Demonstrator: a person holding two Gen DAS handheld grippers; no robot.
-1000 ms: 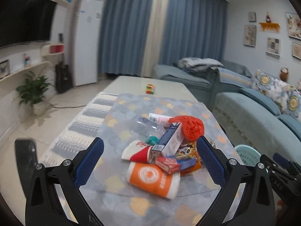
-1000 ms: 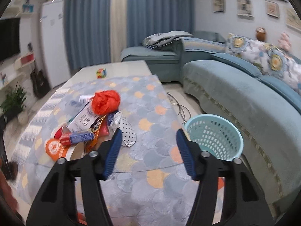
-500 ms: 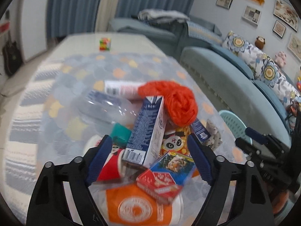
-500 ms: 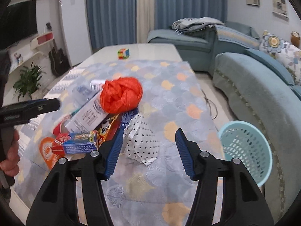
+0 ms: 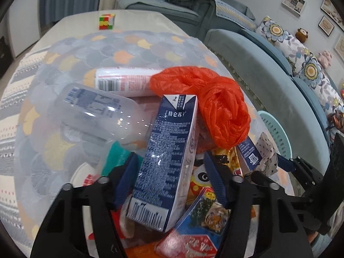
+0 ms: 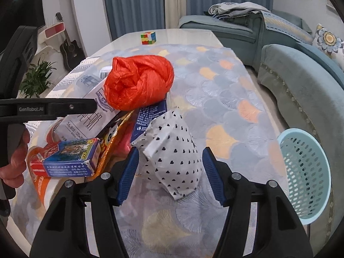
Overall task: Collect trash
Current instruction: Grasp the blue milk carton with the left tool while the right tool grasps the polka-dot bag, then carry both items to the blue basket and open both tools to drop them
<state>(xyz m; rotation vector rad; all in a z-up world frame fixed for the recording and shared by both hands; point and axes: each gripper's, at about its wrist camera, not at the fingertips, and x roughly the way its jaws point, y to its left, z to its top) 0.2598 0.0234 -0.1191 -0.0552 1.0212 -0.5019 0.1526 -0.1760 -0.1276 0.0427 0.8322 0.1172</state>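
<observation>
A pile of trash lies on the patterned tablecloth [image 6: 225, 90]. My left gripper [image 5: 171, 167] is open, its blue fingers on either side of a dark blue milk carton [image 5: 169, 159] that leans in the pile. Beside it are a crumpled orange plastic bag [image 5: 215, 107], a clear plastic bottle [image 5: 94, 111] and a white can [image 5: 122, 82]. My right gripper [image 6: 171, 163] is open around a white paper bag with black hearts [image 6: 172, 152]. The orange bag [image 6: 137, 83] sits behind it. A light blue basket [image 6: 305, 176] stands on the floor at the right.
A small card box [image 6: 64, 159], a snack packet with a panda [image 5: 200, 178] and an orange cup [image 6: 43, 185] lie in the pile. A puzzle cube [image 6: 148, 38] sits at the table's far end. A blue sofa [image 6: 301, 73] runs along the right.
Both grippers moved forward into the pile. The left now straddles the milk carton and its jaws have narrowed. The right now straddles the heart-print paper bag.
</observation>
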